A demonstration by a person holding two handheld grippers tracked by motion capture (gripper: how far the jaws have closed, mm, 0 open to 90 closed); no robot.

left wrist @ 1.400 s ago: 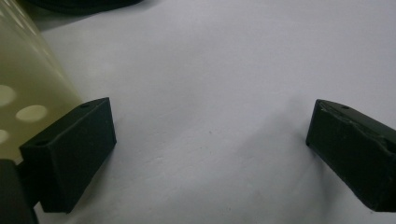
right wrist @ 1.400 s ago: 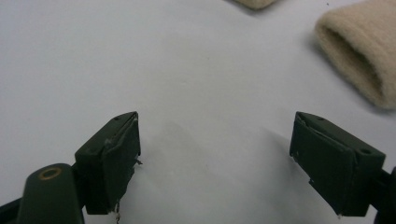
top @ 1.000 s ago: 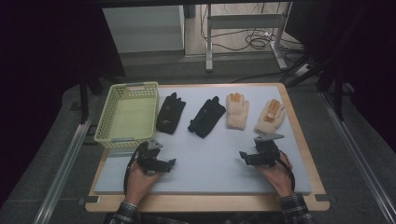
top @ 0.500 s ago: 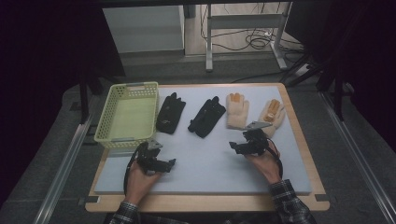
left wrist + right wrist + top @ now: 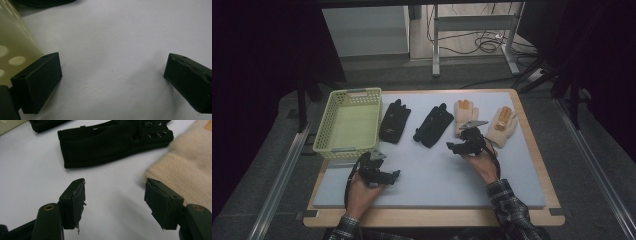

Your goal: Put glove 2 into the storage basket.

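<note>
Four gloves lie in a row at the back of the grey mat: two black gloves [image 5: 393, 121] [image 5: 432, 125] and two cream gloves with orange fingertips [image 5: 464, 116] [image 5: 503, 122]. My right gripper [image 5: 455, 146] hovers just in front of the left cream glove's cuff. In the right gripper view it [image 5: 115, 192] is open over bare mat, with a black glove [image 5: 110, 142] ahead and the cream glove [image 5: 190, 167] at the right. Its jaws have just been closing, with nothing between them. My left gripper [image 5: 384, 175] [image 5: 112, 65] rests open on the mat beside the basket [image 5: 15, 42].
A yellow-green plastic basket [image 5: 343, 149] stands at the back left of the table, with nothing visible inside it. Bare mat stretches across the front between my two hands. The wooden table edge [image 5: 432, 218] runs along the front; dark floor and metal rails surround it.
My right hand has carried its gripper left and away from me, from the mat's right side to the cuff of the left cream glove. The left hand has stayed put.
</note>
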